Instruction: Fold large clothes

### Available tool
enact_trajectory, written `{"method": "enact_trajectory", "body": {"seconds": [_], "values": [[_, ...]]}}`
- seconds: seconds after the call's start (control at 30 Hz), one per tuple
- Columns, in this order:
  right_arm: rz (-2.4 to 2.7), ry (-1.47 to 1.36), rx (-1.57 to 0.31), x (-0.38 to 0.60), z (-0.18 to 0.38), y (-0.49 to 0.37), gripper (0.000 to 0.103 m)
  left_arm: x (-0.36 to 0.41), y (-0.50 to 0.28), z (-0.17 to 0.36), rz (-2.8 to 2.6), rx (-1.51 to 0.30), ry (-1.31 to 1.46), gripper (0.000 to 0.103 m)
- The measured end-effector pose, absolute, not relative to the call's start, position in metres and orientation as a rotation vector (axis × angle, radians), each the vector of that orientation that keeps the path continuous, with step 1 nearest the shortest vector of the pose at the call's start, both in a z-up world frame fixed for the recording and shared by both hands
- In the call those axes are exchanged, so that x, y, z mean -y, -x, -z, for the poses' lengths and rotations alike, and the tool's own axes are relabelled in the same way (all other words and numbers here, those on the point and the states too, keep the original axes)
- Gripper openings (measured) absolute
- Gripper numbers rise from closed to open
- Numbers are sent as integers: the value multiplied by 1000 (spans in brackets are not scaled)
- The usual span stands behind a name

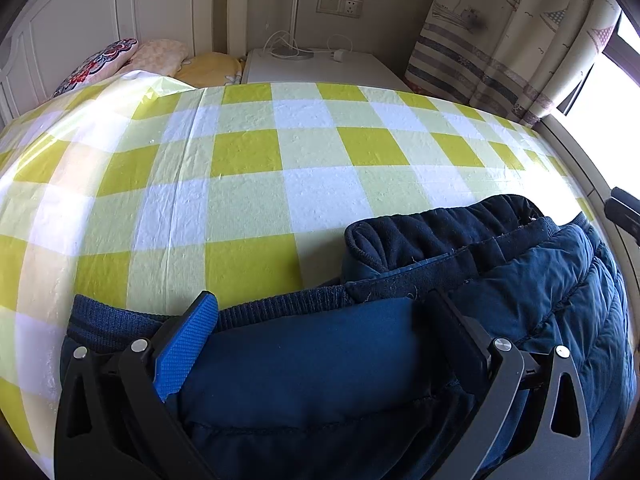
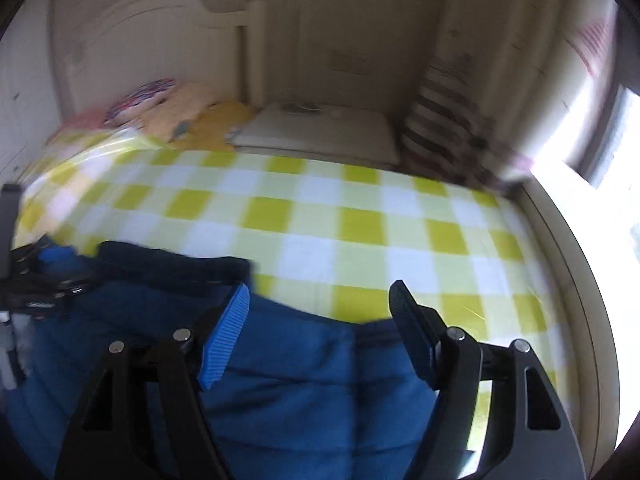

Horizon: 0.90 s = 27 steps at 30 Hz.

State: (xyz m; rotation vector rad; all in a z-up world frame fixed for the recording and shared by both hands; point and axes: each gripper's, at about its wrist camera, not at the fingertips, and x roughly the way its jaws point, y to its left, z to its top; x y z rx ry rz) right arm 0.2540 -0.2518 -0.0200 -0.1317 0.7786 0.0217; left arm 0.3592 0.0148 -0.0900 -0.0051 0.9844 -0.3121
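A dark navy padded jacket [image 1: 460, 308] lies folded on the bed's yellow and white checked cover [image 1: 280, 184], with its ribbed hem and fleece collar facing away. My left gripper [image 1: 324, 308] is open, its fingers spread over the jacket's near edge. In the right wrist view the same jacket [image 2: 280, 380] looks brighter blue. My right gripper [image 2: 320, 300] is open above the jacket's right edge. The view is blurred. The left gripper's body [image 2: 36, 292] shows at the far left there.
Pillows [image 1: 132, 60] lie at the white headboard [image 1: 100, 12]. A white bedside cabinet [image 1: 316, 66] with a charger cable stands behind the bed. A patterned curtain [image 1: 512, 32] and a bright window [image 2: 600, 152] are on the right.
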Motion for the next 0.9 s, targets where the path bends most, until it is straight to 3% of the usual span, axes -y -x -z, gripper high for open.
{"method": "enact_trajectory", "body": {"seconds": [0.17, 0.23, 0.37, 0.43, 0.57, 0.7, 0.9], "values": [[-199, 268, -870, 175, 56, -262, 72, -15, -359, 90, 315, -983, 8, 99], [-188, 320, -894, 163, 80, -269, 77, -16, -359, 90, 317, -983, 14, 99], [-204, 172, -870, 188, 74, -267, 74, -13, -357, 84, 288, -993, -12, 99], [-138, 46, -837, 217, 69, -265, 68, -8, -345, 67, 263, -951, -43, 99], [-105, -104, -846, 249, 71, -269, 68, 27, -311, 37, 424, -835, -130, 99], [-102, -63, -857, 243, 74, -272, 69, 60, -317, 84, 472, -924, -258, 99], [-131, -110, -866, 250, 79, -278, 70, 38, -316, 73, 480, -897, -143, 99]]}}
